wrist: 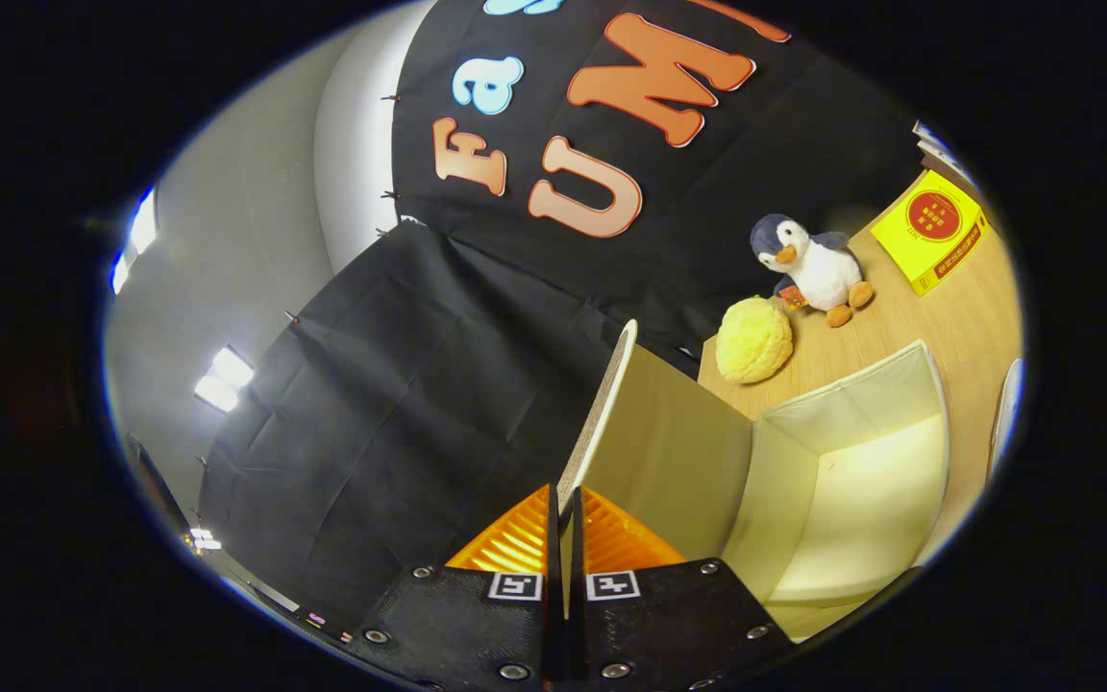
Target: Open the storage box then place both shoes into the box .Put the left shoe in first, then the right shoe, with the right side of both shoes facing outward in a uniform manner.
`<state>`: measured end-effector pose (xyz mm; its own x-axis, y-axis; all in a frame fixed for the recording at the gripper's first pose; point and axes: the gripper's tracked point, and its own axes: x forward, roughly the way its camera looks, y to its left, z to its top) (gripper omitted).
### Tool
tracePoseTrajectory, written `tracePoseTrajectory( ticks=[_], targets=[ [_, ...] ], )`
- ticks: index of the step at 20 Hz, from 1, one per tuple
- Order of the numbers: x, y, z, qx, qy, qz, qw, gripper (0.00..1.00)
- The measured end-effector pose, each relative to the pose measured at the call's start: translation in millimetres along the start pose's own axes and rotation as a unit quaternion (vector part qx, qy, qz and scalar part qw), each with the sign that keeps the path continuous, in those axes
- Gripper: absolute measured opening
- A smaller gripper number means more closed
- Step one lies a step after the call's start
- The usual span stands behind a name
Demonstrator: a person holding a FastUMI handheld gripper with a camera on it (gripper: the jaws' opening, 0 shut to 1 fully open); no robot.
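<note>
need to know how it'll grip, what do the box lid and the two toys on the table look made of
The gripper is shut on the box lid: it looks like stiff board covered in fabric, with a speckled woven edge. Penguin: plush, fuzzy pile. Yellow round toy: soft, probably plush, with a quilted bumpy surface.

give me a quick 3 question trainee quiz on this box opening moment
1. True or false: the tool is shut on the raised lid of the cream fabric storage box.
2. Multiple choice: what lies inside the box? A) one shoe B) two shoes C) nothing that can be seen
3. Fill in: the grey and white plush penguin stands on the wooden table beside a round ____ plush ball.

Key
1. True: both fingers pinch the lid's edge, and the lid stands upright.
2. C: the visible interior is bare.
3. Yellow. A flat yellow box with a red circle lies beyond the penguin.
</note>
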<state>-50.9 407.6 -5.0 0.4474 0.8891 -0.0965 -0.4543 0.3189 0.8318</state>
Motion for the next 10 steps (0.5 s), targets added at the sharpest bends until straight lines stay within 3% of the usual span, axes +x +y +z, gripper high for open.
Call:
tracePoseTrajectory(
  ticks=[7,9,10],
  targets=[
    [53.2,8.6,-35.8,-0.046,0.014,-0.049,0.998,0.09],
    [57.7,4.6,-43.9,-0.053,0.025,-0.063,0.996,0.28],
    [58.1,3.4,-47.5,-0.052,0.03,-0.063,0.996,0.45]
  ],
)
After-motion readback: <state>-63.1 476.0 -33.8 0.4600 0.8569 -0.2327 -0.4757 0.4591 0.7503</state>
